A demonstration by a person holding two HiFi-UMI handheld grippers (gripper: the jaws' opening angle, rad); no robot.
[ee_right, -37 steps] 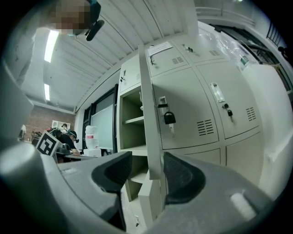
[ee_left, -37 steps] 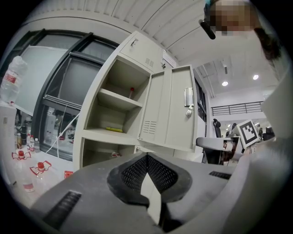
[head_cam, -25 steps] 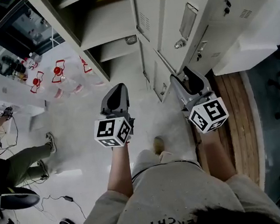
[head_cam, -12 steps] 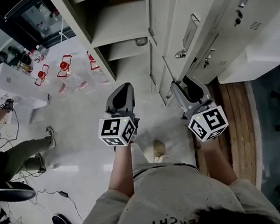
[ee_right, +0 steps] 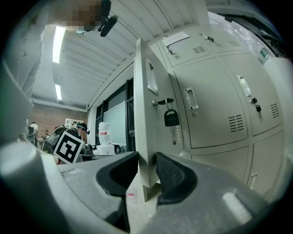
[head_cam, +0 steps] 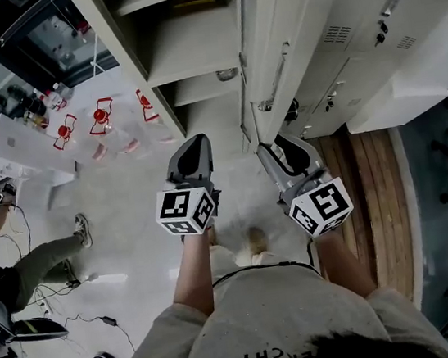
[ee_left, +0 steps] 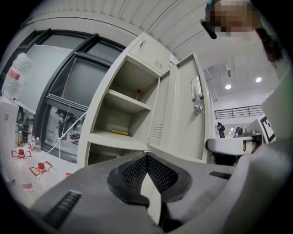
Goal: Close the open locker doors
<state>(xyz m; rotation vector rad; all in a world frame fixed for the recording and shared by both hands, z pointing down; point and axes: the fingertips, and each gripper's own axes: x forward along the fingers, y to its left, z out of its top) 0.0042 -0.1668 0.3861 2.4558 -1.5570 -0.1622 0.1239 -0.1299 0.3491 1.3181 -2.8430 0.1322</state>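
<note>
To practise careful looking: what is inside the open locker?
The open locker, door swung aside, holds shelves: a flat yellow item lies on one, a small red-topped thing stands on the next above. The left gripper hides most of the compartment below.

The open cream locker door (ee_right: 142, 114) is smooth painted sheet metal with a satin sheen. The grey left tool (ee_left: 147, 157) looks matt plastic, its black pads (ee_left: 161, 173) mesh-textured. The brown floor planks (head_cam: 378, 185) look wooden.
</note>
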